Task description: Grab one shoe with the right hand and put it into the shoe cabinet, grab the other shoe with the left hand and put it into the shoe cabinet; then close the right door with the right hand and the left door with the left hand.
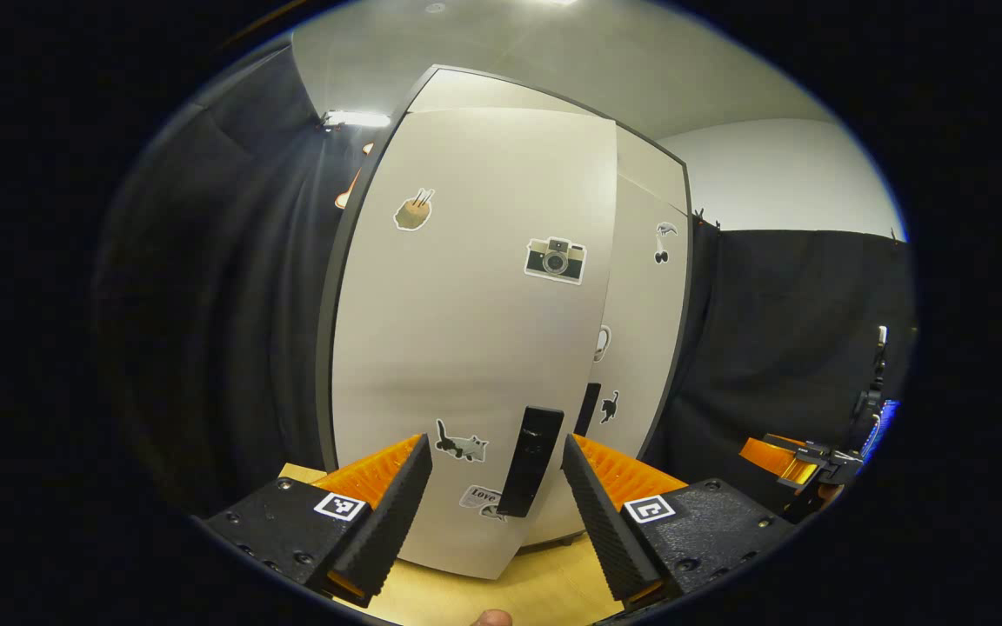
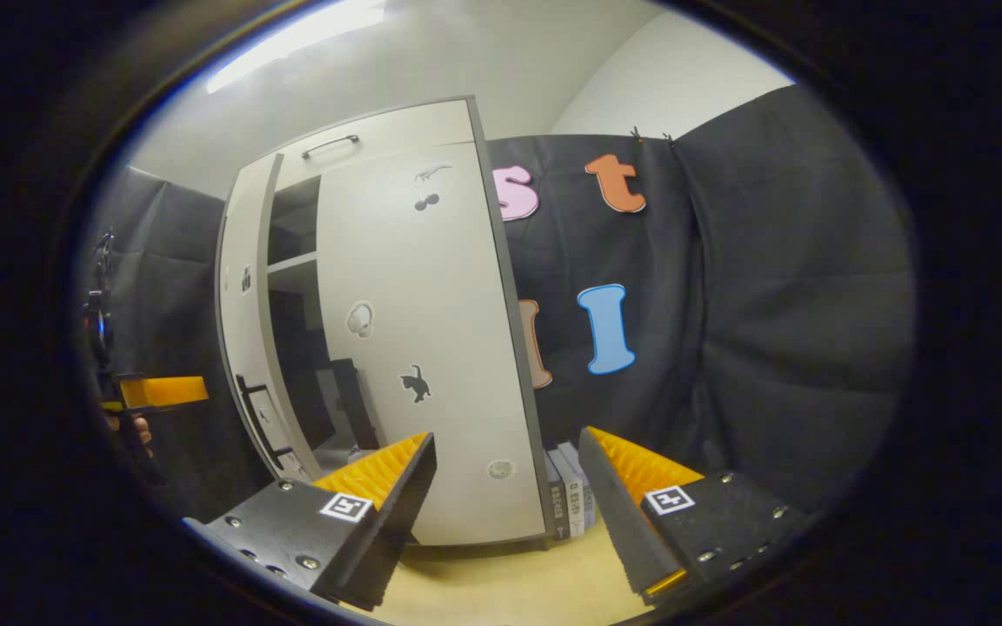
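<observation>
Black cloth hangs all around a pale wooden bench [image 2: 501, 591]. The shoe cabinet [image 2: 397, 139] stands on it. In the right gripper view, its right door [image 2: 431, 348] looks almost closed, and the left door [image 1: 475, 339] stands open with a dark gap between them at 10 o'clock. Some books [image 2: 572, 500] lean at the cabinet's right edge. The left gripper [image 1: 497, 474] faces the left door, fingers spread, with its dark handle [image 1: 531, 461] between them, untouched. The right gripper [image 2: 505, 474] is spread wide too, holding nothing. No shoe can be made out inside the gap.
</observation>
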{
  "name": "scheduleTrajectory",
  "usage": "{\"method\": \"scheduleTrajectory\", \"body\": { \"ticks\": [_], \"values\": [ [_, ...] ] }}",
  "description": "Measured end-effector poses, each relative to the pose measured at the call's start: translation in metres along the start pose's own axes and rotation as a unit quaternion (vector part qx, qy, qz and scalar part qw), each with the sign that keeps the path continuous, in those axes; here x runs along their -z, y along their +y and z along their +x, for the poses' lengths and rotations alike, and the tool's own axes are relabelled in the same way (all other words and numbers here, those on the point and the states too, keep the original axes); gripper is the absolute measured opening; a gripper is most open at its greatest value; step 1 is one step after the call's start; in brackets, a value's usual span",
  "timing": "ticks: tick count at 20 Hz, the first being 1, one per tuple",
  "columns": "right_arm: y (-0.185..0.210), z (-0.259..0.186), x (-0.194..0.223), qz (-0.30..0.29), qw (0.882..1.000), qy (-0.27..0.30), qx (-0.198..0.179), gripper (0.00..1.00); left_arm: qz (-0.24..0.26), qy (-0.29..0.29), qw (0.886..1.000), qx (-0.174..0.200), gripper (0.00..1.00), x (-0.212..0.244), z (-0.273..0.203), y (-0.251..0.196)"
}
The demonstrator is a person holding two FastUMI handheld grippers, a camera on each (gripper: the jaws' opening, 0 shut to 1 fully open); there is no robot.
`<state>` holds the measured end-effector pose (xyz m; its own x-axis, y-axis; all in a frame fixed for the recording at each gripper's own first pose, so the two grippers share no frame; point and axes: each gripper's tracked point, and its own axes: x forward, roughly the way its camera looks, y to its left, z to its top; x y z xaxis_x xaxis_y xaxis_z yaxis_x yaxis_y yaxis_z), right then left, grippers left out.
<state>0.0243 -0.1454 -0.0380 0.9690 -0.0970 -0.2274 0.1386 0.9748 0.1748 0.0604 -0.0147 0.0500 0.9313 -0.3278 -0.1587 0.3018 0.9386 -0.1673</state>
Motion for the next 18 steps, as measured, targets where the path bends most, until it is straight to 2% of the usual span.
{"method": "scheduleTrajectory", "body": {
  "ticks": [18],
  "values": [
    [0.0038,0.0063,0.0014,0.000,1.000,0.002,-0.007,0.98,-0.005,0.007,1.000,-0.022,0.93,0.0057,0.0037,0.0066]
  ]
}}
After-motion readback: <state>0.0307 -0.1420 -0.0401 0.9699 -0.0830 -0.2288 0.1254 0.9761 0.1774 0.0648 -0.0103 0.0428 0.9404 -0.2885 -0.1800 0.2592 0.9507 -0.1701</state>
